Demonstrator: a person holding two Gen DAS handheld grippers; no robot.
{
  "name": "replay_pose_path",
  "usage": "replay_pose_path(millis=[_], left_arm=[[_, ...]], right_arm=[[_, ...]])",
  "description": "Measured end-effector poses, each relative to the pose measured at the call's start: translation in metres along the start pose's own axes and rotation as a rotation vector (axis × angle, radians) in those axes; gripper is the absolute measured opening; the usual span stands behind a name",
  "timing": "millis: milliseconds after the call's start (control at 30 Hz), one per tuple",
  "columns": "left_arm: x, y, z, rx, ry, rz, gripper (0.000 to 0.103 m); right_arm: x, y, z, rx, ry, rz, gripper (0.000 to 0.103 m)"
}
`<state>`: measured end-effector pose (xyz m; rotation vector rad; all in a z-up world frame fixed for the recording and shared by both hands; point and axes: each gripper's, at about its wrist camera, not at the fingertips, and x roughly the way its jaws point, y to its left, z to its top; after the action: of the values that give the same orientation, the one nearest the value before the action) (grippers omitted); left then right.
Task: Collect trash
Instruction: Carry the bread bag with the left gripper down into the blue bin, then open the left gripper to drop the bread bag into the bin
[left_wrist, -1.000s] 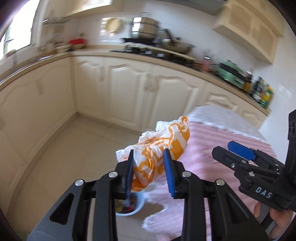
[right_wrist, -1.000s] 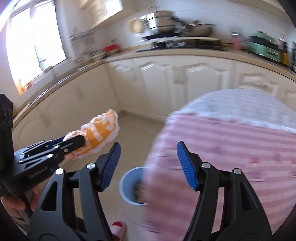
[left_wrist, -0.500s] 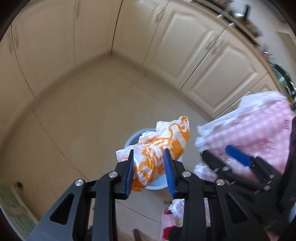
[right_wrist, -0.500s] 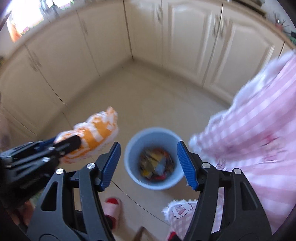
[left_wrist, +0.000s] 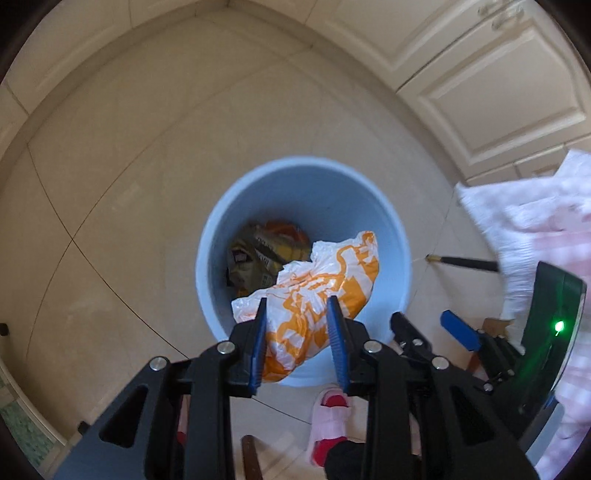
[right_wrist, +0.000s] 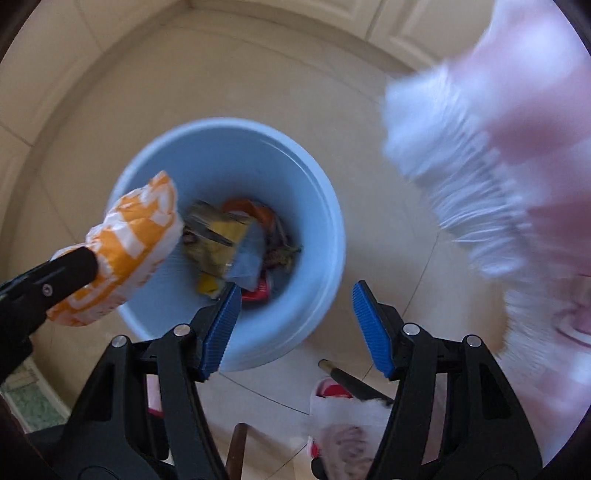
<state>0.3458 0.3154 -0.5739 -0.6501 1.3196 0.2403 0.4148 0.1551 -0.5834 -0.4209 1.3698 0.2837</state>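
A crinkled orange-and-white plastic bag (left_wrist: 314, 295) is clamped by the left gripper (left_wrist: 297, 343) over a round, smooth blue bin (left_wrist: 314, 184). Right gripper (right_wrist: 295, 325) is spread, empty.

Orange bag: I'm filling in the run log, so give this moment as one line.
left gripper: shut on orange bag | above blue bin | right gripper: open, empty

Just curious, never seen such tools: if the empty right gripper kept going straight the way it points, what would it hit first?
Probably the blue bin: the open right gripper points steeply down at its near rim and outer wall. Nothing shows in between, though depth is hard to judge.
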Motion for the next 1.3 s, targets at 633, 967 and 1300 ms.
replay_pose_path(millis=[633,967,1300], left_arm=[[0.065,-0.003,-0.016,0.053,0.098,0.045,0.032],[0.067,-0.010,-0.007,0.078,0.073,0.112,0.060],[0.050,-0.009,-0.008,0.089,0.082,0.129,0.061]], right_arm=[[0.073,-0.020,-0.009,0.042,0.176,0.051,0.024],[0.082,-0.022,-0.008,0.053,0.171,0.068,0.024],[0.065,-0.016,-0.011,0.020,0.136,0.054,0.053]])
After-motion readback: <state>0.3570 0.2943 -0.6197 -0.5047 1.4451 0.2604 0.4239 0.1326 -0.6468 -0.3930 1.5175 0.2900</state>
